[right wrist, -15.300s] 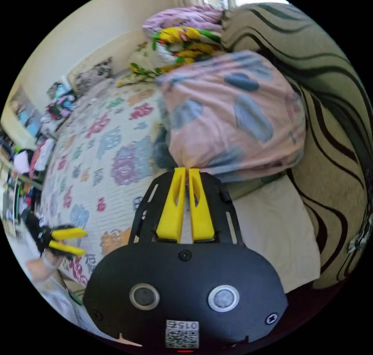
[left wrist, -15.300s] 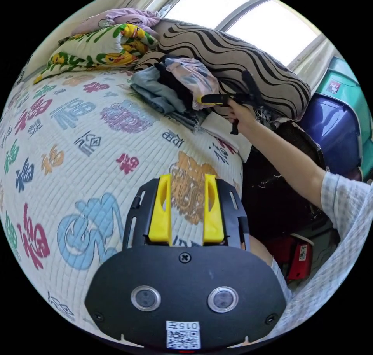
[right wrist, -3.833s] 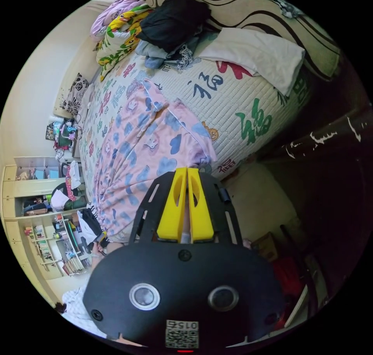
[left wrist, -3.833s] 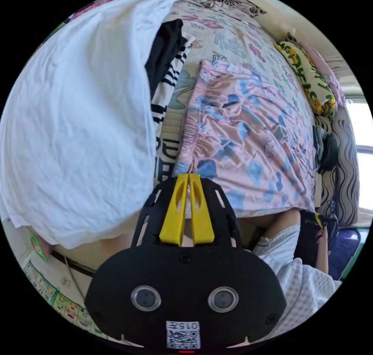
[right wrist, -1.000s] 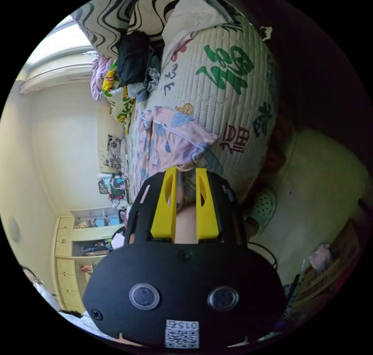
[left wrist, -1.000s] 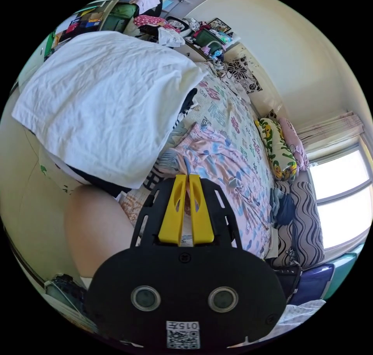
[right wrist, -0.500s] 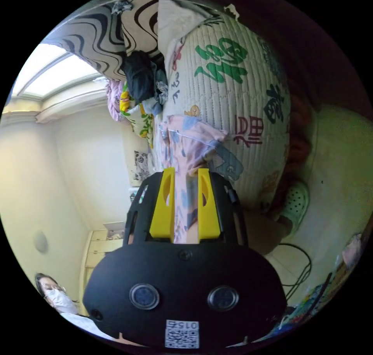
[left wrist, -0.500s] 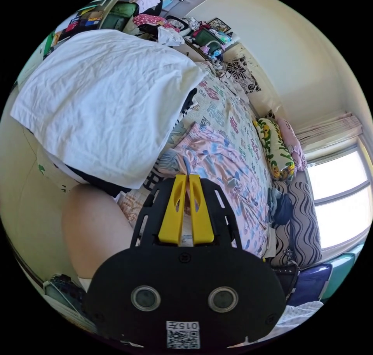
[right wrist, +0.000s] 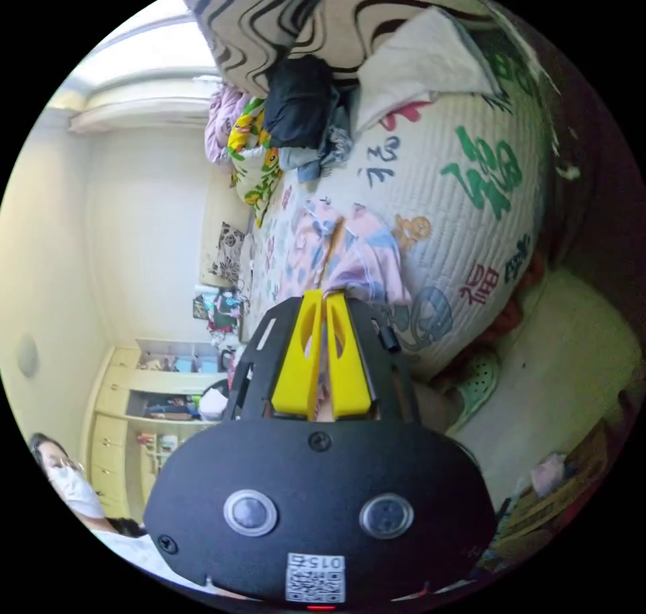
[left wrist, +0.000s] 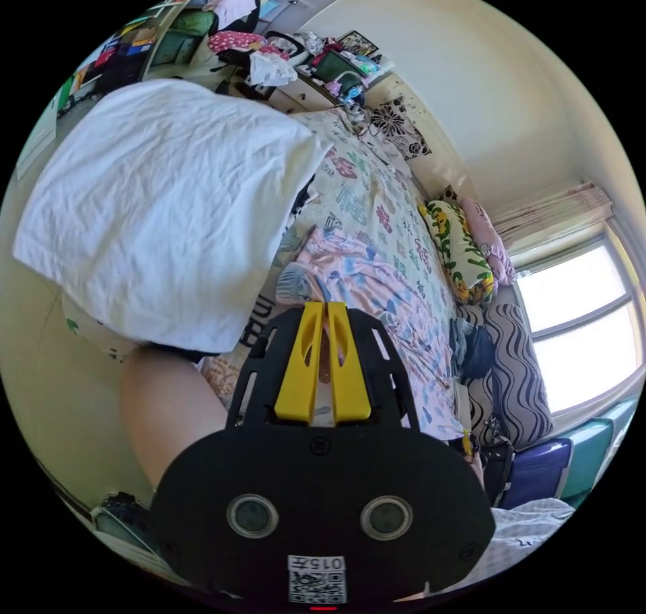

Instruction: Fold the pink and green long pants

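Pink pants now pinched by right gripper, open before; left gripper still clamped

Left gripper, lower centre of frame: yellow jaws lying nearly together, pinching pink fabric. Right gripper, centre frame: jaws likewise closing on fabric.

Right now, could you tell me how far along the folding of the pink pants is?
Done: the pants lie spread lengthwise on the bed. In hand: the left gripper is shut on the waistband end and the right gripper on the leg end. Left: no fold shows yet.
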{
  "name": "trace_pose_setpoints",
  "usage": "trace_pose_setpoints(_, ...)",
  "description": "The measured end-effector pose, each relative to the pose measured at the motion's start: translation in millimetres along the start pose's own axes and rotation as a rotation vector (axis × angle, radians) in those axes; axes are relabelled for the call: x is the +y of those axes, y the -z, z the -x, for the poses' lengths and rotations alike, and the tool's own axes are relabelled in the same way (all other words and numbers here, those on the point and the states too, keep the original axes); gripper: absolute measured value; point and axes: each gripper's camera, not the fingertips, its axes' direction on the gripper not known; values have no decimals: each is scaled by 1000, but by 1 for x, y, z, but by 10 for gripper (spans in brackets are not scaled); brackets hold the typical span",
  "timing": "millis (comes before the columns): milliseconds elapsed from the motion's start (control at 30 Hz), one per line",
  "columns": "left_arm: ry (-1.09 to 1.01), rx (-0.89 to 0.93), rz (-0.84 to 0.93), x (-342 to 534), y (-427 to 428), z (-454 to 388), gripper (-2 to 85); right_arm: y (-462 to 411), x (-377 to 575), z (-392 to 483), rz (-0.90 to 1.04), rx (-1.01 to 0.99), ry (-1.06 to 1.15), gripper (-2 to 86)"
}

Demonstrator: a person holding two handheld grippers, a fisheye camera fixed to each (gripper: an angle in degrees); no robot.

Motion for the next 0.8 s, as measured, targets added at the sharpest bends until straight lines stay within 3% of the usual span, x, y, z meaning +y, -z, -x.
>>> trace_pose_setpoints(267,-96,101,-73,-73,-8,-51,-7,-61,-80,131,130,179,263,-3)
trace_pose_setpoints(433,-132,57,-52,-141,-60,-74,-7,-157,-154,200,239,304,353,-3)
trace_pose_setpoints(800,30,-132,63,-253,-232,-49,-2,-385,-257,212,408,574,178,6)
